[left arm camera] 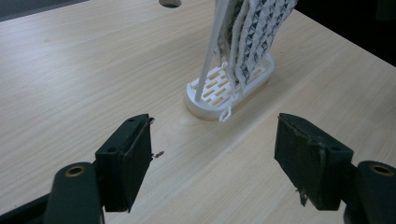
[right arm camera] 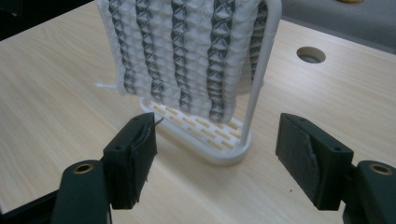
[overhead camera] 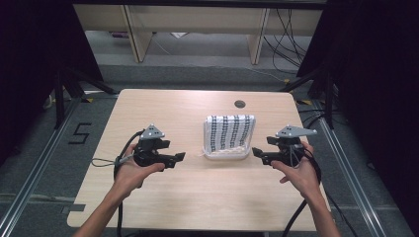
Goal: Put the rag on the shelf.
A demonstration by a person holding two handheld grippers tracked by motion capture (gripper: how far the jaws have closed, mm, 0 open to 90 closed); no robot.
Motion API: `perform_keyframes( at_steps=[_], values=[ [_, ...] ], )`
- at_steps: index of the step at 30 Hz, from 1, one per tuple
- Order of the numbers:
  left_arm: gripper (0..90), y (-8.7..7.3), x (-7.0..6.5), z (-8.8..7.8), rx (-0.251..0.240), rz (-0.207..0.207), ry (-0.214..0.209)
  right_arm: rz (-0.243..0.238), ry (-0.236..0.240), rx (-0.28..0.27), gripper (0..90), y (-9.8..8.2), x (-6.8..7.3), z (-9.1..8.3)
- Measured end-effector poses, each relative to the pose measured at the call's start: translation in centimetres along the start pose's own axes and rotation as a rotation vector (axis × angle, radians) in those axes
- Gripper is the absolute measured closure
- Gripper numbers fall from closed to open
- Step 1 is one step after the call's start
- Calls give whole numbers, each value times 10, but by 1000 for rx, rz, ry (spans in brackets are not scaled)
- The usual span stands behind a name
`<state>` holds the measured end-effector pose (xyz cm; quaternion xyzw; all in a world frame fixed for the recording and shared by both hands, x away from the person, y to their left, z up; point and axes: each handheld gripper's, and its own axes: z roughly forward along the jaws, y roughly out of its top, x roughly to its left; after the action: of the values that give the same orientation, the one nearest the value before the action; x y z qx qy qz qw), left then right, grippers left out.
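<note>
Top edge of the left gripper view is cutting off the cloth and the rack's uprights. Right gripper view is clipping the cloth top too. Cloth is hiding most of the rack's frame there. In the high view both forearms are running off the bottom edge.

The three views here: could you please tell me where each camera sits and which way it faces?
High view: above the person's side, looking forward and down on the table; both forearms, left gripper and right gripper show.
Left gripper view: rides the left gripper, facing the rack end-on; its open jaws show.
Right gripper view: rides the right gripper, facing the cloth hung over the rack; its open jaws show.
Shared: both gripper views show the rack, the cloth and the table's hole from opposite sides.
</note>
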<state>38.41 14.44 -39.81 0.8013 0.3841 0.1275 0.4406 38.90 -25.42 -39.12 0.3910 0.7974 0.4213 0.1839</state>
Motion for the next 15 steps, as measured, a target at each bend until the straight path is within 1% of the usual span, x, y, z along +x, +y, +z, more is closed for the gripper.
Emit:
perform_keyframes(
  at_steps=[1,2,3,4,5,6,7,8,9,10,11,13,15],
  values=[
    [268,-2,0,-1,9,1,-4,0,0,0,299,0,0,0],
    [263,-4,0,-1,10,2,0,15,3,5,298,-2,2,0],
    [255,-6,-1,-1,11,6,6,31,16,21,296,-3,4,-1],
    [248,-8,-1,-1,16,10,2,6,7,13,295,-4,3,-1],
    [240,-9,-1,-1,14,6,1,29,14,14,294,-6,6,0],
    [222,-12,-1,-1,16,7,-1,7,4,6,293,-8,5,0],
    [222,-14,-1,-1,13,9,-4,7,4,6,293,-8,5,0],
    [212,-17,-2,-1,12,8,-8,22,10,14,286,-10,8,0],
    [204,-18,-3,-1,8,5,-9,25,10,12,270,-12,9,1],
    [201,-20,-3,-2,18,16,-4,23,10,22,269,-13,10,0],
    [194,-22,-4,-2,17,15,2,23,24,13,269,-17,12,2],
    [194,-25,-4,-2,23,25,-7,17,15,21,270,-20,14,1],
    [194,-30,-5,-2,24,29,2,16,16,29,269,-22,16,1]
  ],
)
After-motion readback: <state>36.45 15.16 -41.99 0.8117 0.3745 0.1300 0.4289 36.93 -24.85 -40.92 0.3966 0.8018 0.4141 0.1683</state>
